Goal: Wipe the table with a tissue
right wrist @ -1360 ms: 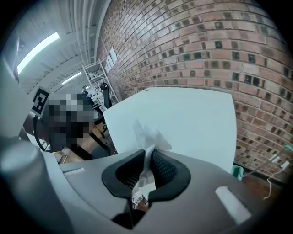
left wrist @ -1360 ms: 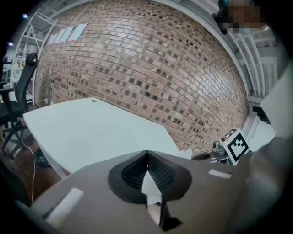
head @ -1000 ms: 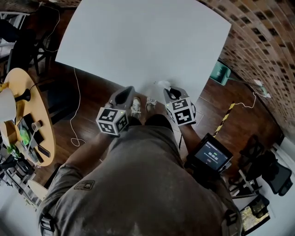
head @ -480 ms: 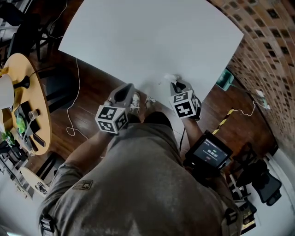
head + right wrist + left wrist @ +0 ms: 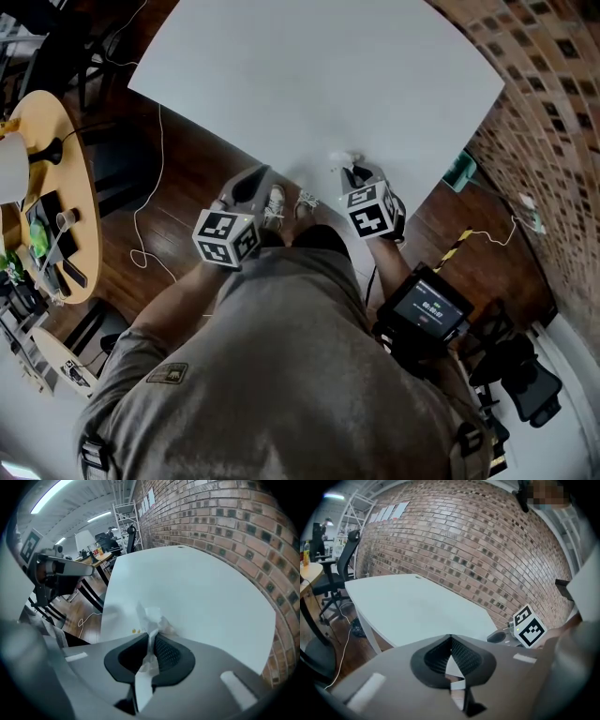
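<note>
A crumpled white tissue point(image 5: 151, 618) sticks out of my right gripper point(image 5: 151, 641), whose jaws are shut on it. In the head view the tissue point(image 5: 343, 157) hangs over the near edge of the white table point(image 5: 319, 84), with the right gripper point(image 5: 353, 175) just behind it. A few small yellowish specks point(image 5: 135, 631) lie on the tabletop point(image 5: 197, 592) to the left of the tissue. My left gripper point(image 5: 246, 187) is held off the table's near edge, above the floor; its jaws are shut with nothing between them point(image 5: 451, 641).
A brick wall point(image 5: 553, 103) runs along the table's right side. A round wooden table point(image 5: 47, 216) with small items stands at far left, and white cables point(image 5: 150, 216) lie on the dark wood floor. A tablet point(image 5: 429, 309) hangs at the person's right hip. Office chairs point(image 5: 340, 569) stand farther off.
The right gripper with the tissue has moved forward from beside the body to the table's near edge. The left gripper has hardly moved.
</note>
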